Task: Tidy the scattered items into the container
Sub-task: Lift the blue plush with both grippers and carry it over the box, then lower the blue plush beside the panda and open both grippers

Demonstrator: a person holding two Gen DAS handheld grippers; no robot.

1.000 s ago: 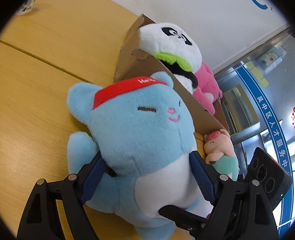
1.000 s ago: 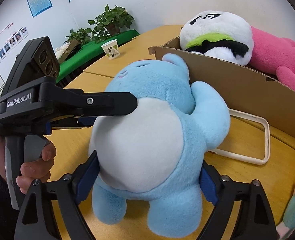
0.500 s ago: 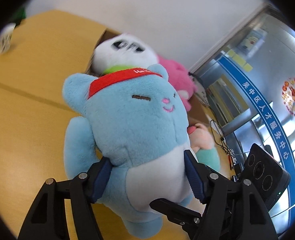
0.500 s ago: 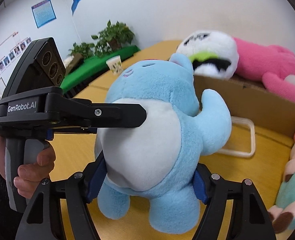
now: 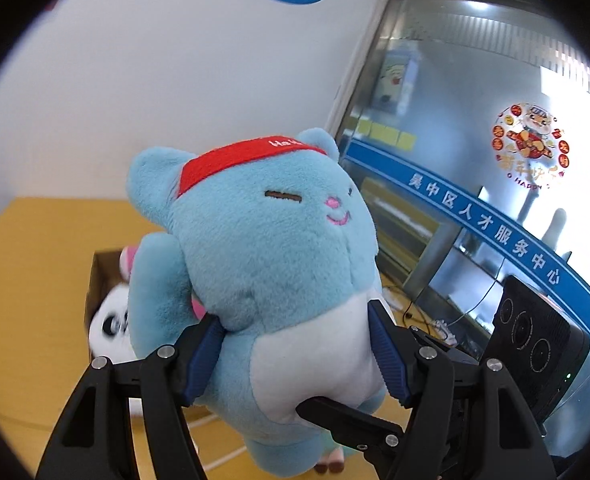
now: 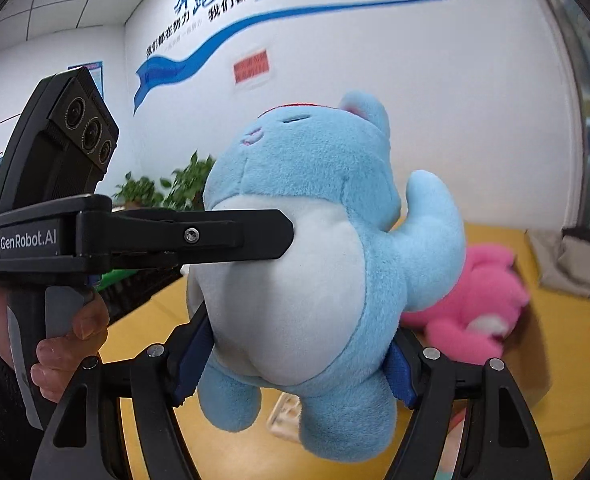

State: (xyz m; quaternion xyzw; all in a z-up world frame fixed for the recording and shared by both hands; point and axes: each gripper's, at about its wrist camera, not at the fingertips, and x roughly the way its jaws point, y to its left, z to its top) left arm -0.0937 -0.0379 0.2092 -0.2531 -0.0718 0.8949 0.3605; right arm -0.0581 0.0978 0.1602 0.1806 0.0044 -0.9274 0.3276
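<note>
A blue plush cat (image 5: 271, 264) with a red headband is held in the air by both grippers. My left gripper (image 5: 295, 356) is shut on its body below the arms. My right gripper (image 6: 295, 364) is shut on its lower belly (image 6: 295, 304) from the other side. The left gripper's finger crosses the right wrist view and presses the belly. Below, the cardboard box (image 5: 95, 280) holds a panda plush (image 5: 109, 332) and a pink plush (image 6: 479, 300).
The wooden table (image 5: 27, 280) lies well below the toy. A white frame (image 6: 283, 420) lies on the table under the plush. A small pink and teal doll (image 5: 331, 460) shows below the cat. A grey cloth (image 6: 567, 264) lies at the far right.
Both grippers have lifted the blue cat from the table to well above the box. The views now tilt up toward the wall and the glass door.
</note>
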